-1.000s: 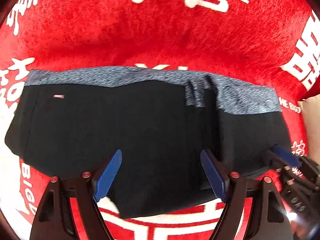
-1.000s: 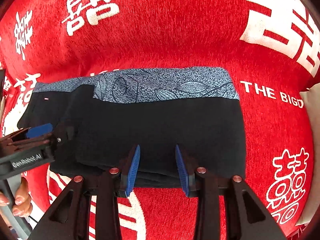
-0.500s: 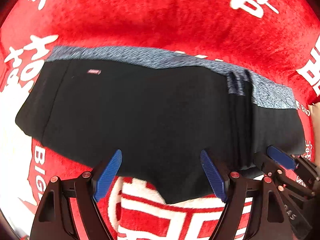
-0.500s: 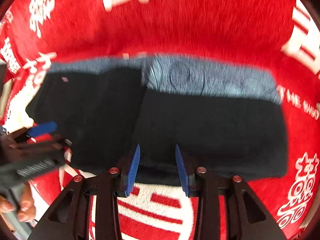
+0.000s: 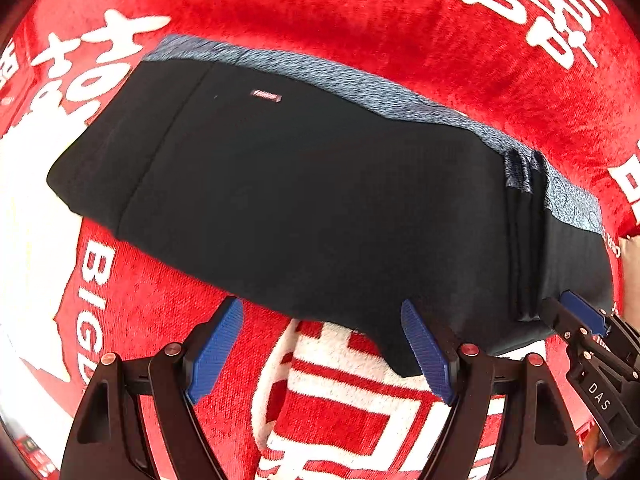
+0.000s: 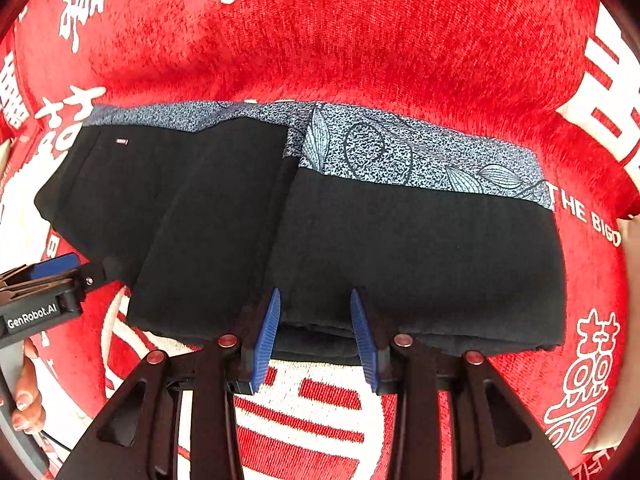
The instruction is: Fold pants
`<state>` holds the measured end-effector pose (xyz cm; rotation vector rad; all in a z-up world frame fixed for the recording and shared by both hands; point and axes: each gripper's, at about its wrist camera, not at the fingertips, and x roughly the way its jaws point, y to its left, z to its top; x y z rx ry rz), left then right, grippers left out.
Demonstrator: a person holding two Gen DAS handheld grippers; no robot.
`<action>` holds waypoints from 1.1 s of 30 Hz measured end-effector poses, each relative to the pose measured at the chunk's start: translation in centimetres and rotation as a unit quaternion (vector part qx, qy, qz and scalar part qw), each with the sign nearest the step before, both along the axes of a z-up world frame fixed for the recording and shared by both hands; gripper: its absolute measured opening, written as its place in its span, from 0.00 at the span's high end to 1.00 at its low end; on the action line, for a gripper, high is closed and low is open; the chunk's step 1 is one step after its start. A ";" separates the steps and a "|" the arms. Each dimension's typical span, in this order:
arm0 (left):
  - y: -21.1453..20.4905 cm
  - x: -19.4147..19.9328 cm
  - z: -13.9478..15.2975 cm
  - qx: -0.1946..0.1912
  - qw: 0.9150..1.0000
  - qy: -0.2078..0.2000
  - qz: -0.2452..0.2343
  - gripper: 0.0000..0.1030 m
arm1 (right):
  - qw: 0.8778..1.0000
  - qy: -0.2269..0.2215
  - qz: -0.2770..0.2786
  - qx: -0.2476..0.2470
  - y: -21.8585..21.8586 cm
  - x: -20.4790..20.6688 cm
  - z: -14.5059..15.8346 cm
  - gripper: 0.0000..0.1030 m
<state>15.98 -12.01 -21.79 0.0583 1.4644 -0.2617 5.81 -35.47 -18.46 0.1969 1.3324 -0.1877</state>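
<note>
The black pants with a blue-grey patterned waistband lie folded into a wide band on the red blanket; they also show in the right wrist view. A folded layer overlaps on the right half. My left gripper is open, at the near hem, holding nothing. My right gripper has its jaws partly open at the near edge of the folded layer; the cloth edge lies between the blue pads, not pinched. Each gripper shows in the other's view, the right one and the left one.
The red blanket with white characters and lettering covers the whole surface around the pants. A pale object sits at the far right edge. A hand holds the left gripper's handle.
Both grippers have drawn back toward me, so their pads now sit at the near hem rather than over the cloth. The left view has shifted left. The pants lie unmoved.
</note>
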 end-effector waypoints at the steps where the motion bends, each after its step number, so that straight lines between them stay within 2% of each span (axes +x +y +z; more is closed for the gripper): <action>1: 0.3 -0.1 0.0 -0.002 1.000 0.000 0.004 0.21 | 1.000 0.003 0.002 -0.003 0.1 0.1 0.1 0.61; 7: 2.1 -0.3 -0.1 -0.022 0.999 0.008 0.031 0.21 | 1.000 0.019 0.012 -0.016 0.5 0.7 0.1 0.61; 11: 3.8 -0.1 -0.3 -0.051 0.997 0.017 0.052 0.21 | 0.999 0.027 0.014 -0.028 1.0 0.8 0.2 0.61; 12: 4.4 0.1 -0.1 -0.057 0.997 0.016 0.059 0.21 | 0.999 0.030 0.016 -0.029 1.2 0.8 0.3 0.59; 14: 5.8 0.4 0.1 -0.068 0.995 0.009 0.078 0.21 | 0.999 0.041 0.028 -0.016 1.9 0.7 0.1 0.50; 16: 7.2 0.8 0.3 -0.082 0.992 0.006 0.094 0.21 | 0.998 0.051 0.045 -0.015 3.2 0.3 -0.2 0.50; 22: 10.8 1.9 0.9 -0.105 0.988 -0.015 0.114 0.21 | 0.997 0.009 0.070 -0.038 6.7 0.5 1.0 0.50; 23: 11.4 2.2 1.1 -0.110 0.986 -0.016 0.121 0.21 | 0.997 0.004 0.071 -0.042 6.9 0.8 1.1 0.47; 24: 12.2 2.5 1.0 -0.120 0.984 -0.017 0.132 0.21 | 0.996 0.003 0.071 -0.044 7.1 1.4 1.0 0.43; 28: 14.8 3.8 -0.2 -0.157 0.970 -0.009 0.187 0.21 | 0.998 0.022 0.063 -0.022 6.9 2.7 -0.9 0.42; 30: 15.5 4.1 -1.0 -0.173 0.963 -0.004 0.206 0.21 | 0.997 0.018 0.069 -0.027 7.2 2.6 -1.1 0.38; 33: 16.3 4.5 -1.9 -0.213 0.952 0.005 0.221 0.21 | 0.994 0.018 0.093 -0.046 8.2 2.4 -1.2 0.37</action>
